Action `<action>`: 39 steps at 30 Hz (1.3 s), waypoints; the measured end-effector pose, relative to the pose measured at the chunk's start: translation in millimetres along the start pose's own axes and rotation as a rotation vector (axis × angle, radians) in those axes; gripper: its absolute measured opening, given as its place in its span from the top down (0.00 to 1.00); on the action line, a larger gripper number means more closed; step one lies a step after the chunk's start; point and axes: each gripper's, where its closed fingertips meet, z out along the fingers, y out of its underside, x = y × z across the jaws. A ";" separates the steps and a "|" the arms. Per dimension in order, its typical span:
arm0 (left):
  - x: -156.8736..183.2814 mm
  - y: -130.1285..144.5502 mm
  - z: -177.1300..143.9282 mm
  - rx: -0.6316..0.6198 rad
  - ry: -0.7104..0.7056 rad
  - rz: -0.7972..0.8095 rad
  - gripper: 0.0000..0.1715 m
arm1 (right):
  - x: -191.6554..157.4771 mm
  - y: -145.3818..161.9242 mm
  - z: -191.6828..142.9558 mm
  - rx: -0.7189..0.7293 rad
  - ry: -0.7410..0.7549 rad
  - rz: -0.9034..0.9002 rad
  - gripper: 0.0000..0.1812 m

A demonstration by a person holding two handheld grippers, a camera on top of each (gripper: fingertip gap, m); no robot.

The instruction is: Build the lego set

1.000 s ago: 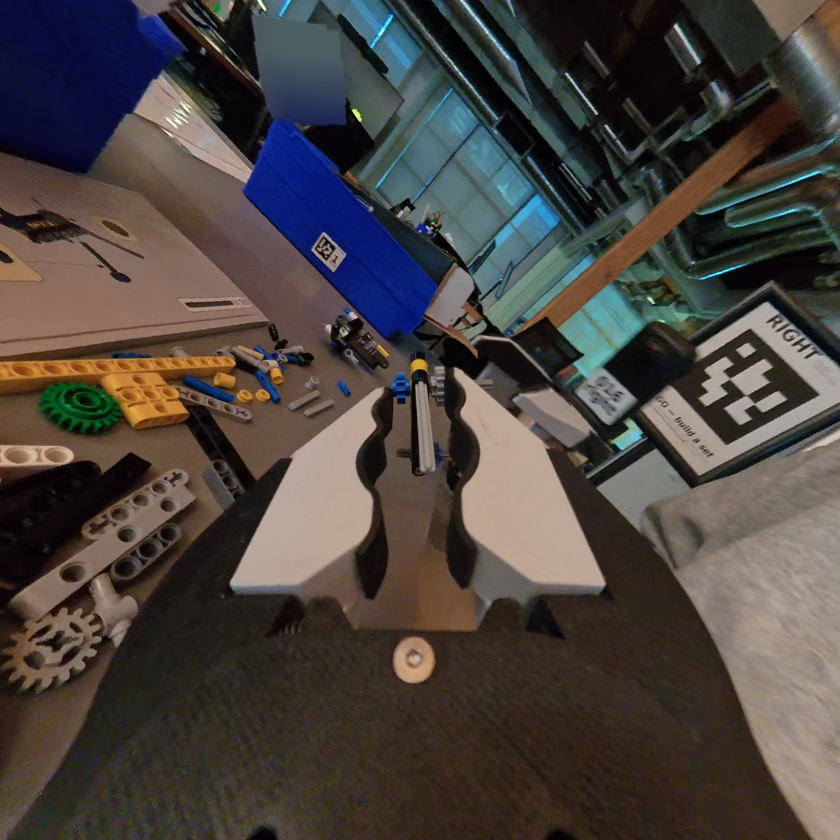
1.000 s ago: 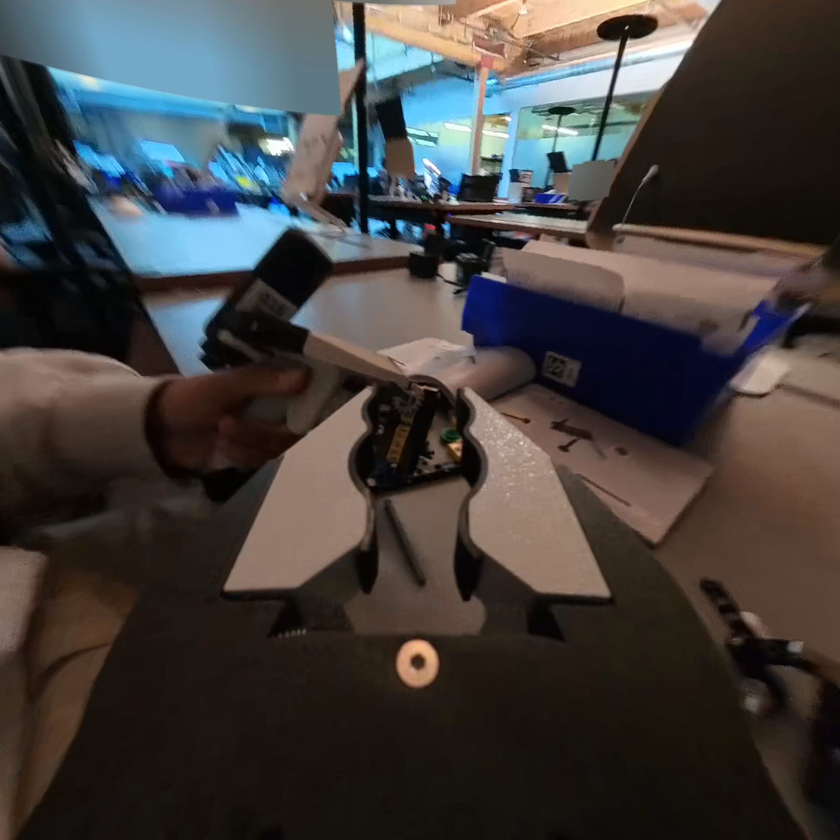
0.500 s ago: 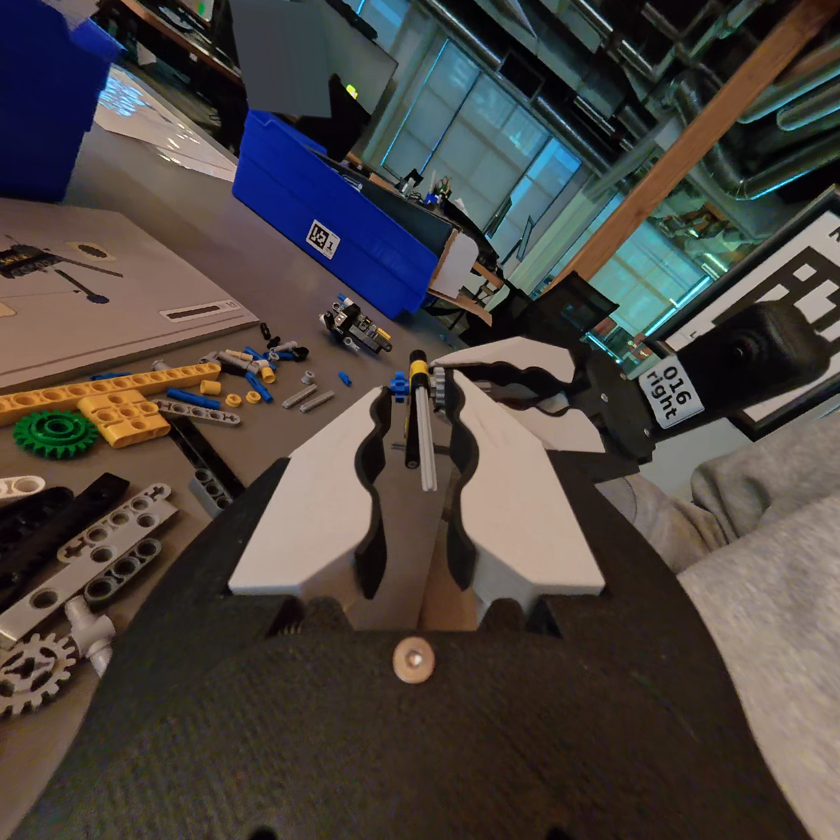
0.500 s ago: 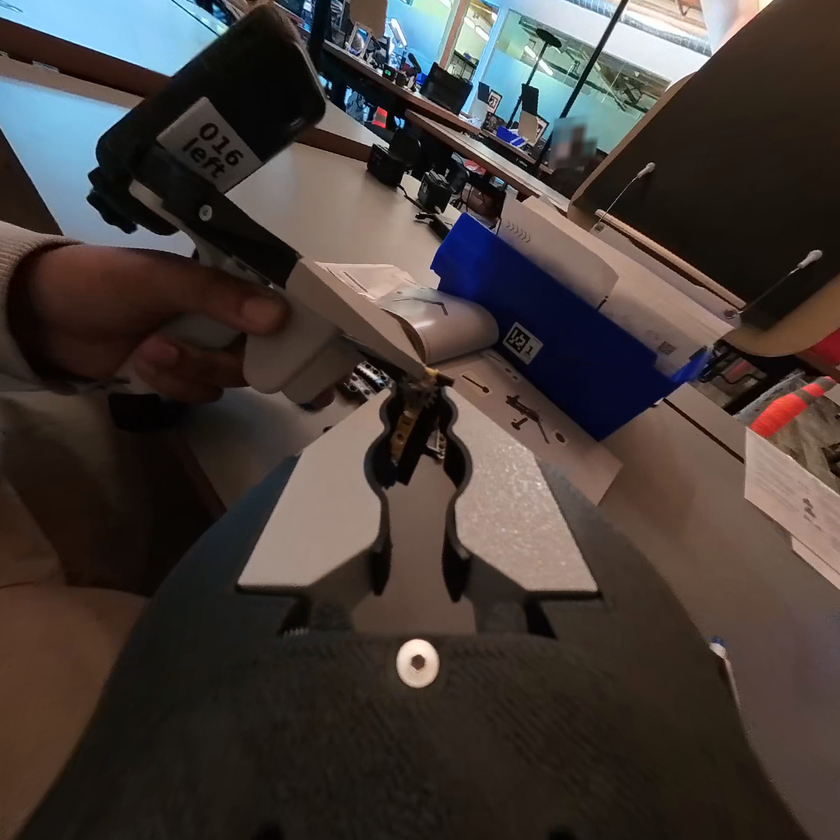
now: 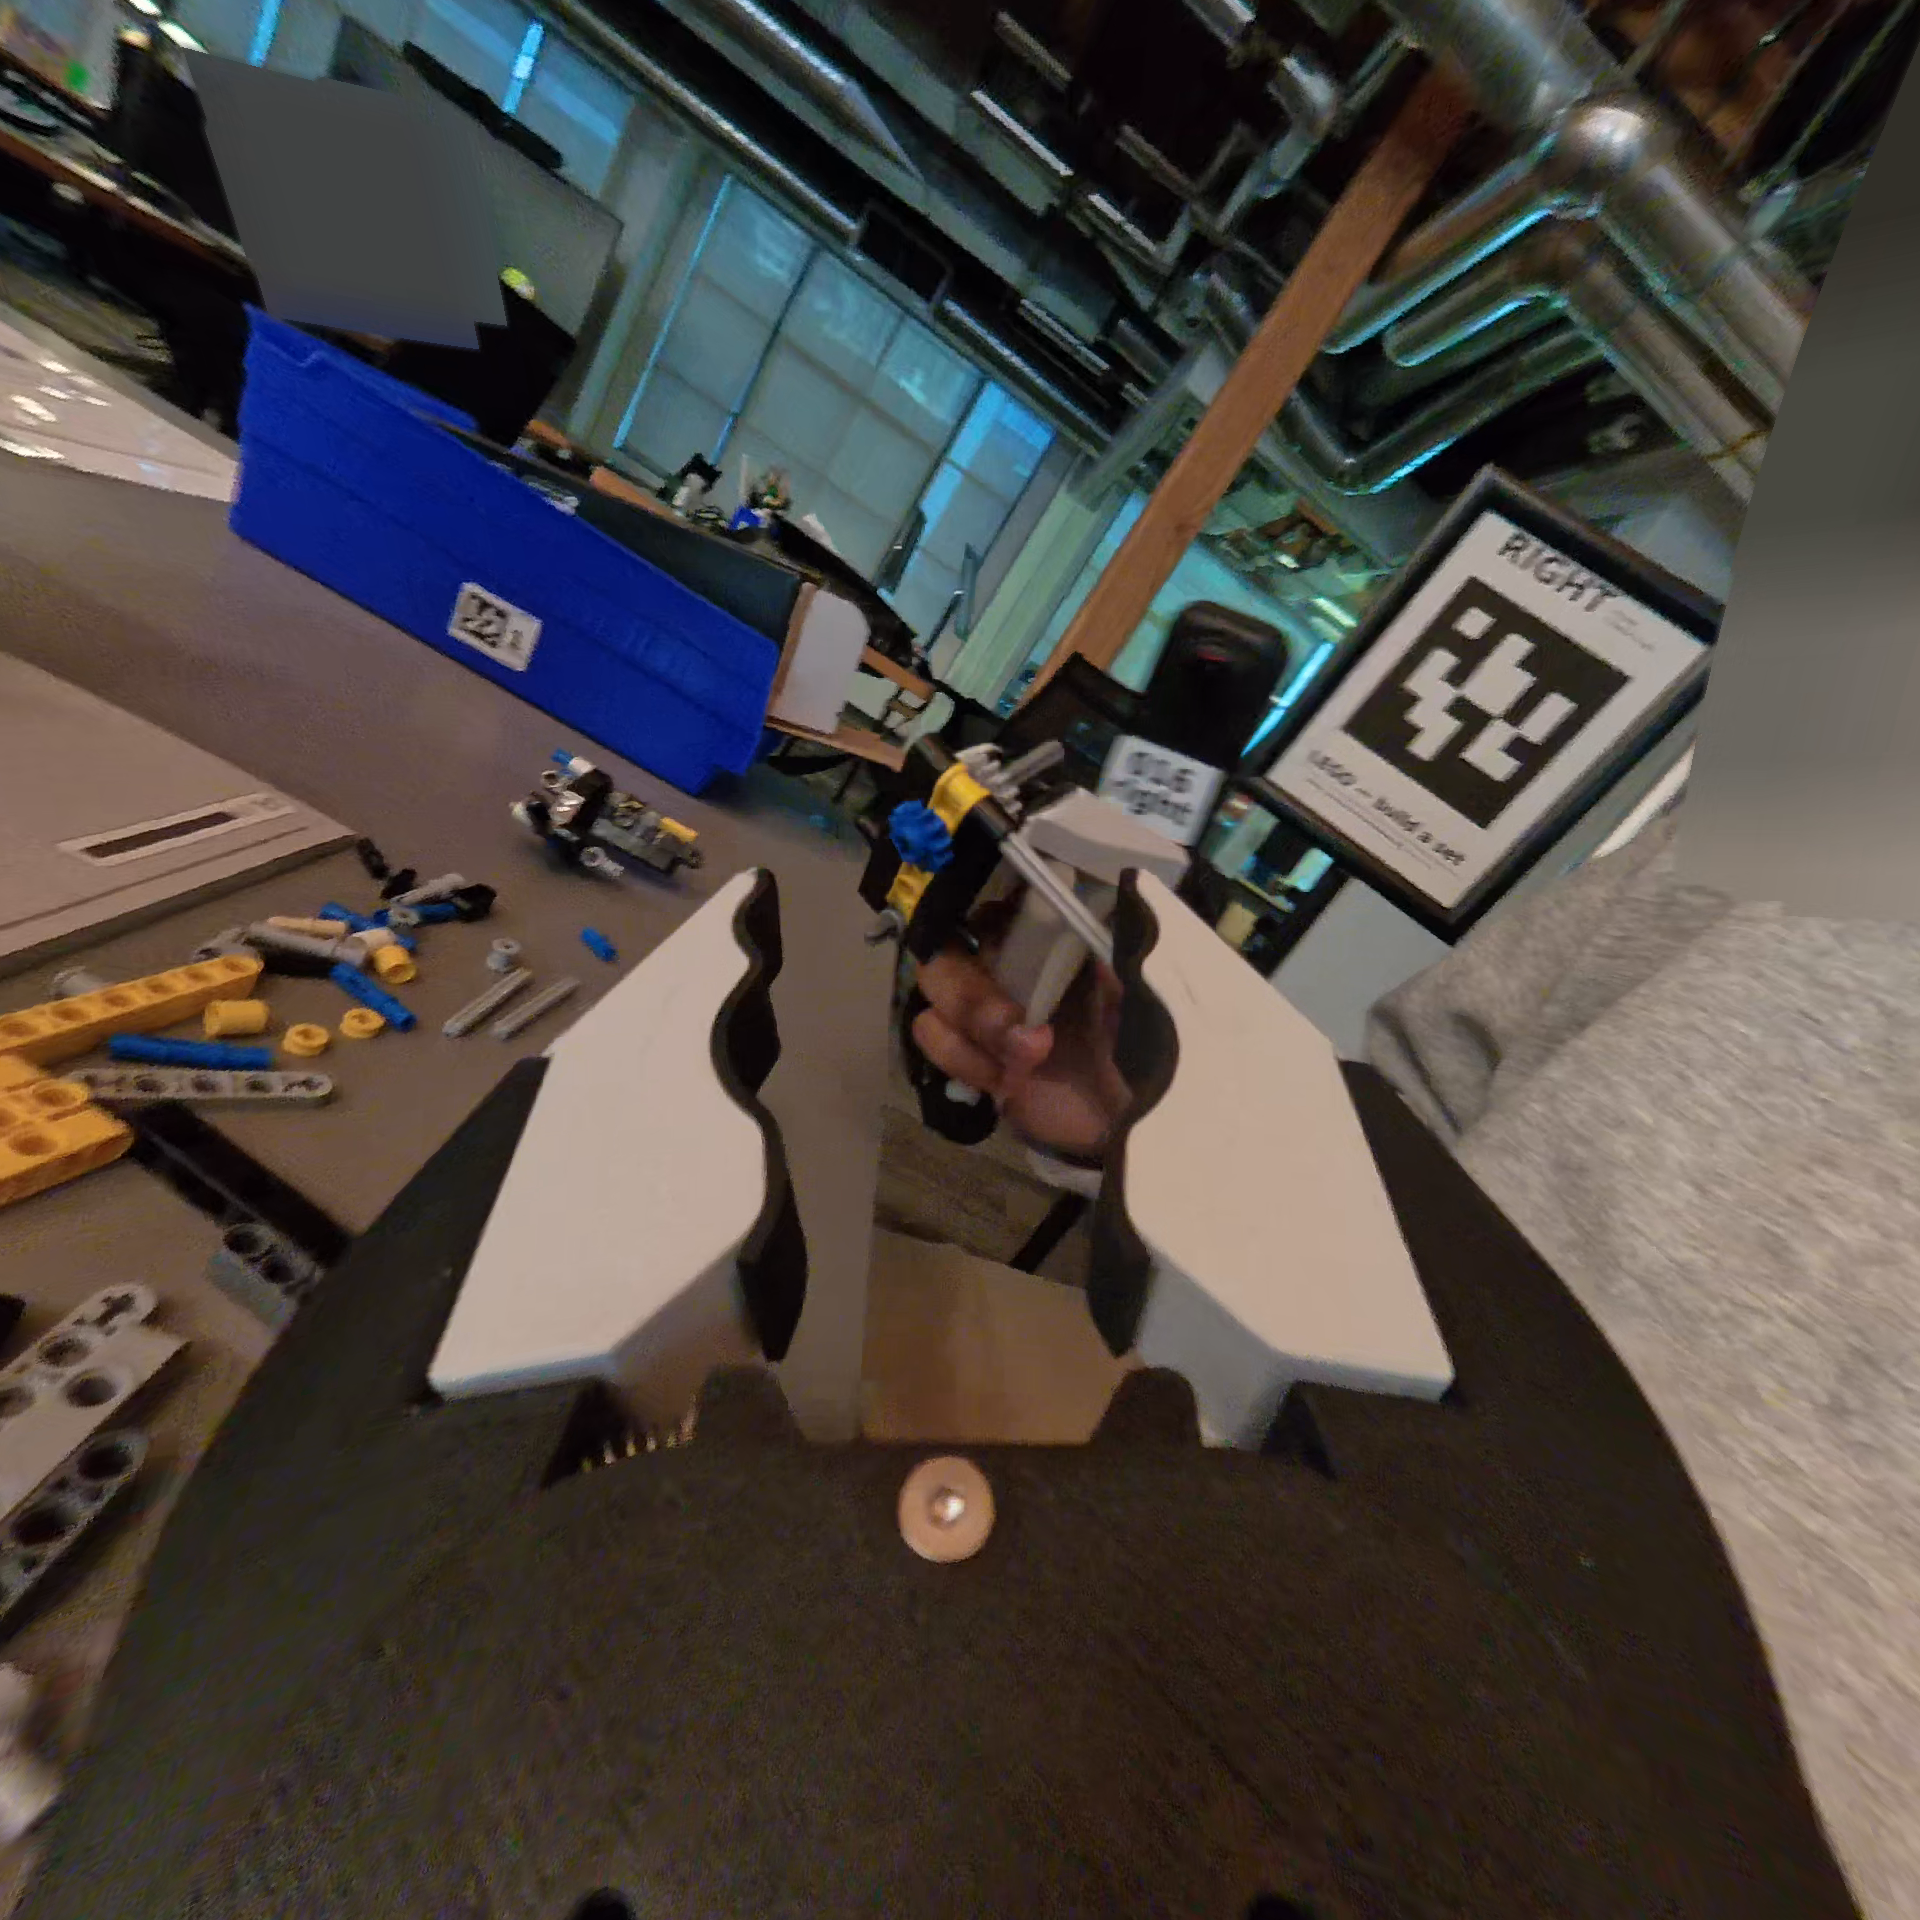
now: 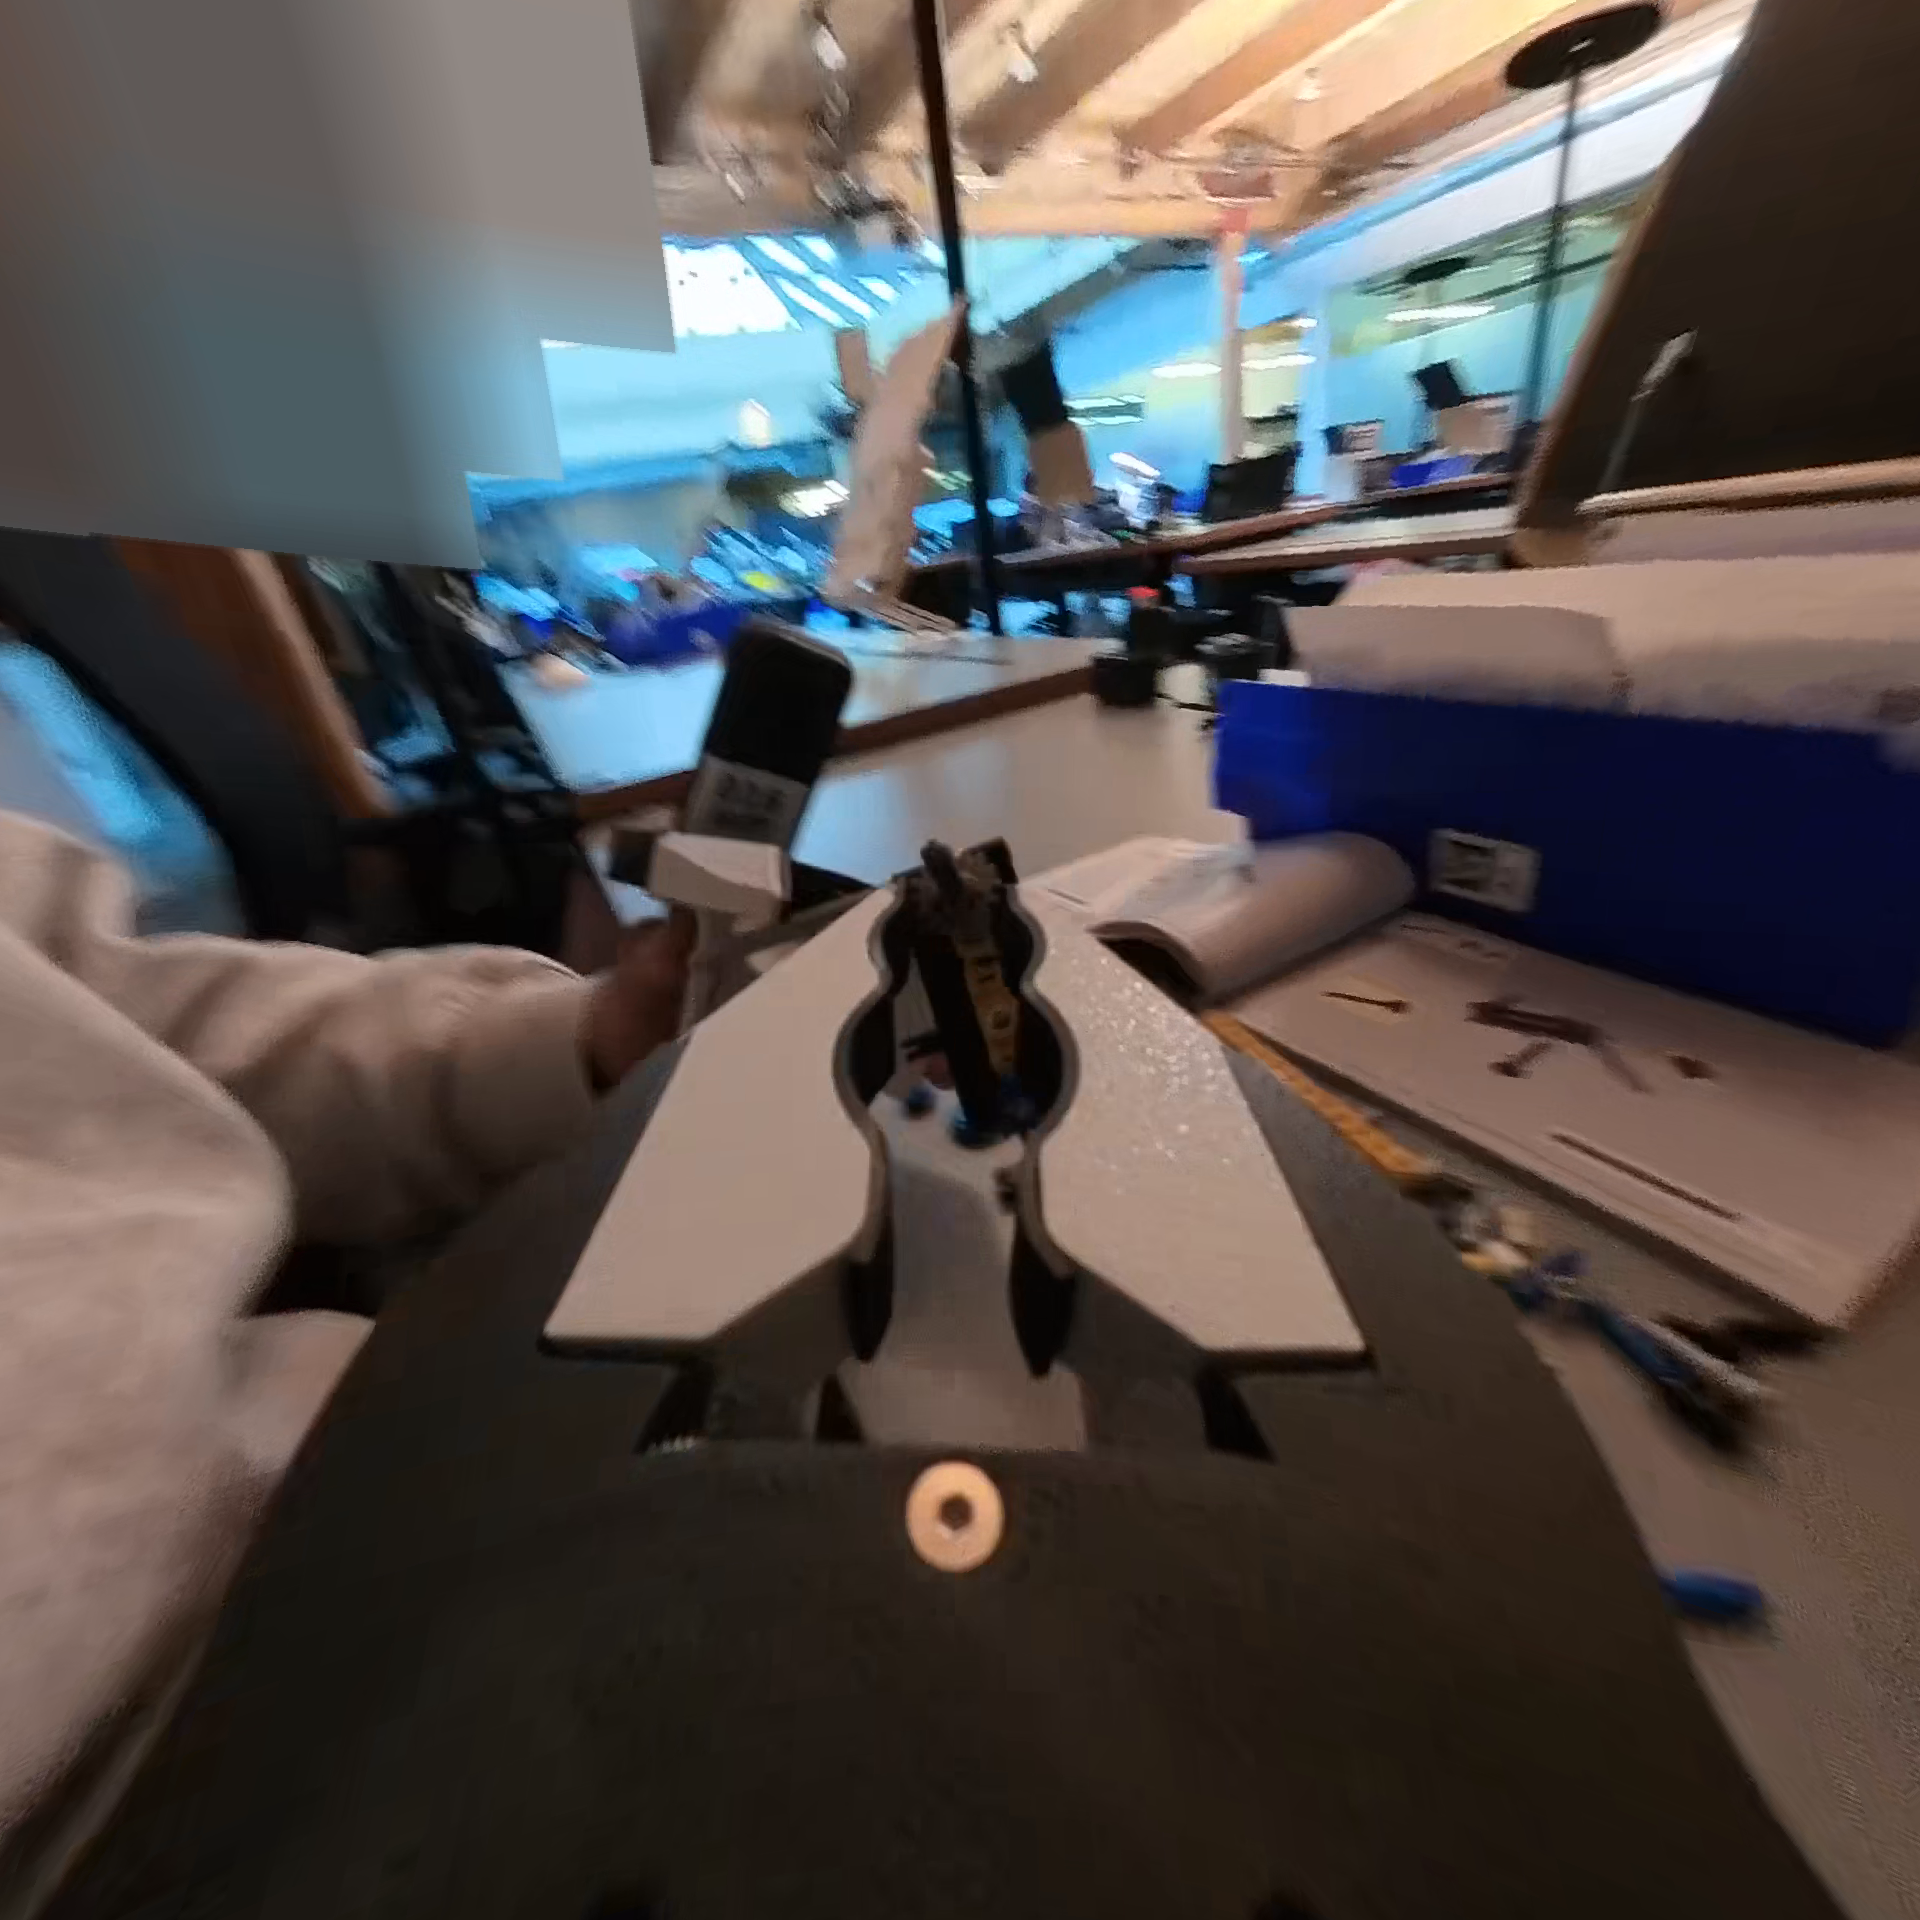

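Note:
A small lego assembly (image 5: 935, 831) of black and yellow beams, with a blue gear and grey axles, is held in the air over the table edge. My right gripper (image 6: 958, 904) is shut on this assembly (image 6: 971, 987). In the left wrist view the right gripper (image 5: 1081, 842) holds it just ahead of my left gripper (image 5: 948, 894). The left gripper is open and empty, its jaws wide apart on either side of the assembly without touching it. The left gripper (image 6: 774, 748) also shows in the right wrist view, held by a hand just left of the assembly.
Loose parts lie on the grey table at left: yellow beams (image 5: 114, 1003), blue and grey pins (image 5: 364, 977), grey beams (image 5: 73, 1382) and a small sub-assembly (image 5: 608, 816). An instruction booklet (image 5: 125, 790) and a blue bin (image 5: 468, 561) lie behind. A framed marker sign (image 5: 1475, 696) stands right.
My left gripper has opened and let go of the assembly. My right gripper came in, closed on it and now holds it alone.

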 end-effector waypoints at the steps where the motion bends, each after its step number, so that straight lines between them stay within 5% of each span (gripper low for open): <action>1: 7.1 -0.8 0.2 0.006 0.041 -0.002 0.62 | -1.8 -3.6 -0.9 0.033 -0.044 0.067 0.92; 8: 17.8 -5.5 -2.4 0.040 0.089 0.022 0.66 | -3.6 -7.1 -1.6 0.093 -0.140 0.212 0.92; 15: 5.5 -11.0 -8.5 0.063 0.162 -0.296 0.73 | -2.4 -2.3 -6.0 0.057 -0.144 0.137 0.92; 23: 12.9 -13.3 -4.7 0.083 0.055 -0.008 0.73 | -4.9 -17.6 -12.7 0.203 -0.331 0.472 0.92; 26: 15.3 -15.3 -5.7 0.094 0.031 0.068 0.81 | -8.9 -16.2 -10.2 0.204 -0.372 0.524 0.92; 39: 22.6 -10.5 -3.3 0.074 0.066 0.093 0.93 | -12.1 -8.9 -4.9 0.170 -0.391 0.555 0.92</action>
